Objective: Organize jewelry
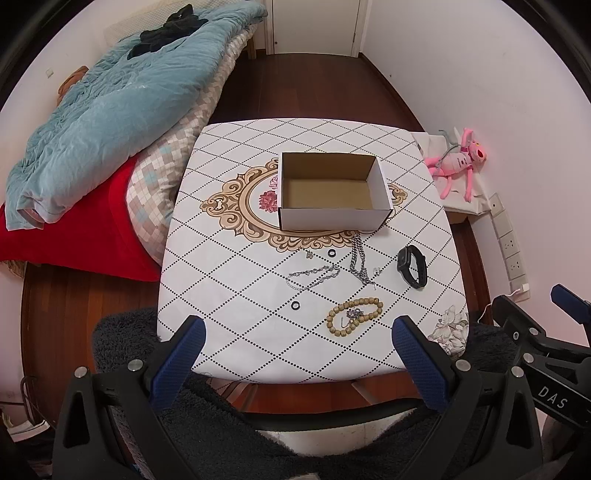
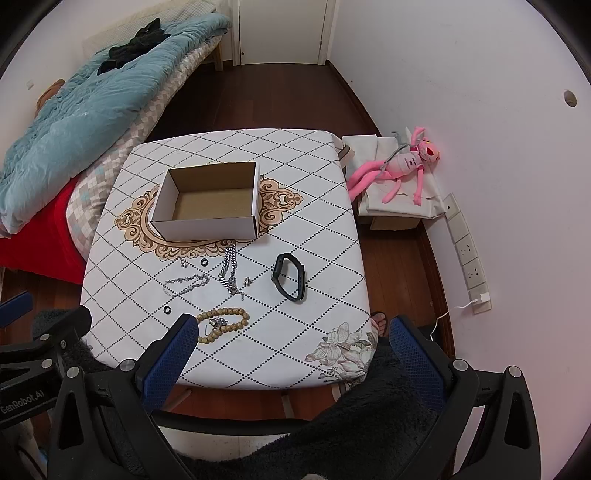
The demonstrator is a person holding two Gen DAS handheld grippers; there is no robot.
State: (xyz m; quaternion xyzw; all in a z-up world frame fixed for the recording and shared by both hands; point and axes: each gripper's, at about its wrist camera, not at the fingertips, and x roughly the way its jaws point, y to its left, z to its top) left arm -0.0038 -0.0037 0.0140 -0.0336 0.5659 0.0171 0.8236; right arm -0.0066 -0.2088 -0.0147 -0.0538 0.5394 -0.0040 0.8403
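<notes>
An empty white cardboard box [image 1: 334, 218] [image 2: 207, 223] stands open-topped on the patterned table [image 1: 258, 155] [image 2: 325, 236]. In front of it lie a black smartwatch [image 1: 412, 267] [image 2: 289, 277], a thick silver chain [image 1: 360, 265] [image 2: 229, 268], a thin silver chain [image 1: 314, 276] [image 2: 186, 282], a wooden bead bracelet [image 1: 352, 316] [image 2: 221, 324], two black rings [image 1: 332, 253] [image 1: 295, 305] [image 2: 203, 263] [image 2: 167, 310] and small silver pieces. My left gripper [image 1: 297, 363] and right gripper [image 2: 291, 356] both hover open and empty above the table's near edge.
A bed with a teal quilt [image 1: 110, 110] [image 2: 74, 114] and red sheet borders the table's left side. A pink plush toy [image 1: 458, 162] [image 2: 399, 166] lies on a cloth-covered box by the right wall. Wall sockets [image 2: 469, 254] and a closed door [image 1: 314, 26] are beyond.
</notes>
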